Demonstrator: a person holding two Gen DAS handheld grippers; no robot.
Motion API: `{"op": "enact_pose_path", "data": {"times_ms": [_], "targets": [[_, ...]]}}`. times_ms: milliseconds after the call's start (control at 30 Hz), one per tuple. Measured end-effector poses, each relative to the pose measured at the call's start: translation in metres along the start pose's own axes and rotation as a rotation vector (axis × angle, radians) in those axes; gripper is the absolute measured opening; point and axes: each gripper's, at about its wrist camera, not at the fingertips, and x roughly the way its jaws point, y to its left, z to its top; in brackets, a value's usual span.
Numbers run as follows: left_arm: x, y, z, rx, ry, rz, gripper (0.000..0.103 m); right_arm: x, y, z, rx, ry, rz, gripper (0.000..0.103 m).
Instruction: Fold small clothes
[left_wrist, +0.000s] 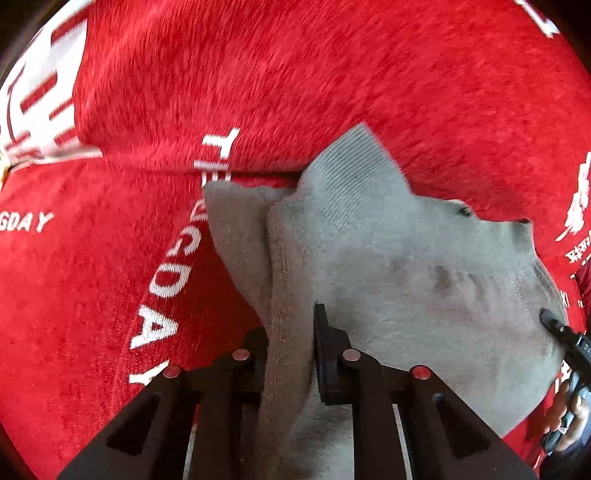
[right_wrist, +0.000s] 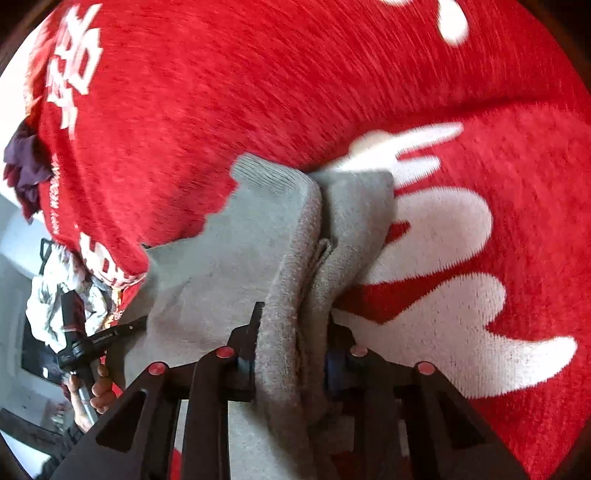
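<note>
A small grey knit garment (left_wrist: 388, 266) with a ribbed cuff is held up between both grippers above a red blanket. My left gripper (left_wrist: 291, 332) is shut on its left edge, with cloth bunched between the fingers. My right gripper (right_wrist: 295, 325) is shut on the opposite edge of the grey garment (right_wrist: 236, 258), where two layers fold together. The right gripper's tip shows at the right edge of the left wrist view (left_wrist: 554, 325). The left gripper shows at the left of the right wrist view (right_wrist: 110, 336), with a hand on its handle.
A red fleece blanket (left_wrist: 295, 74) with white lettering and white shapes (right_wrist: 443, 229) covers the surface below. A pile of white and dark clothes (right_wrist: 59, 295) lies beyond the blanket's left edge in the right wrist view.
</note>
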Motion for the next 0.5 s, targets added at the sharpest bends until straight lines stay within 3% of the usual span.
{"op": "enact_pose_path", "data": {"times_ms": [267,367,500], "targets": [[-0.061,-0.012,-0.004,-0.011,-0.056,-0.052,0.015,-0.043,0.054,0.002,-0.106,-0.055,-0.012,0.022],[-0.075,-0.014,-0.014,-0.016,-0.04,-0.075,0.015,-0.058,0.07,-0.004,-0.124,-0.051,-0.03,0.021],[-0.059,-0.009,-0.023,-0.006,0.003,-0.009,0.015,-0.065,0.062,-0.007,-0.115,-0.037,-0.073,0.022]]}}
